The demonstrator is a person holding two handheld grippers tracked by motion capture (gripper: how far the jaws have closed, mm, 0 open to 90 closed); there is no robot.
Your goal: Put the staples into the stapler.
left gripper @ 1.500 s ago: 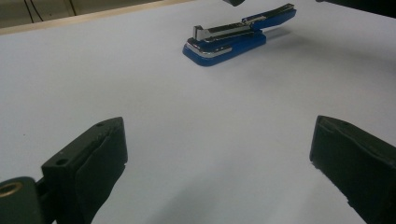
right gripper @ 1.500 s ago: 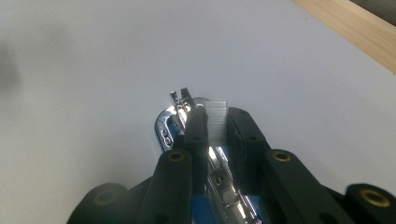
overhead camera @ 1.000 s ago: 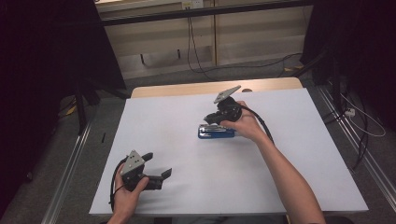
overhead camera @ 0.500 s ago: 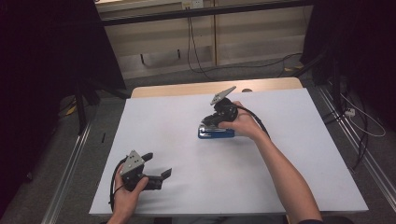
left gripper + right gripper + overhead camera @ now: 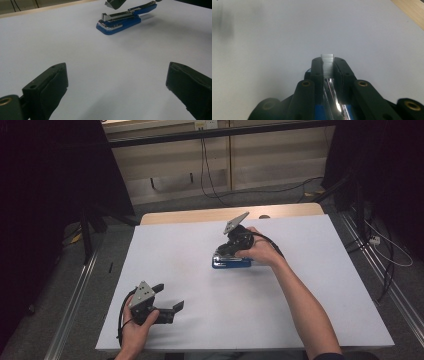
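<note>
Staple strip [image 5: 327, 65] is pinched between right gripper [image 5: 328, 67] jaws above blue stapler [image 5: 231, 263]; left gripper [image 5: 167, 299] is held wide, unloaded, on white table [image 5: 300, 315].

Left tongs [image 5: 167, 300] gaping, right tongs [image 5: 327, 67] pinched narrow

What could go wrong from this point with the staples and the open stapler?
The right gripper pinches a thin strip of staples over the open blue stapler; the strip may slip or snap. Nothing steadies the stapler, since the left gripper rests open and far away, so it may slide on the white table.
</note>
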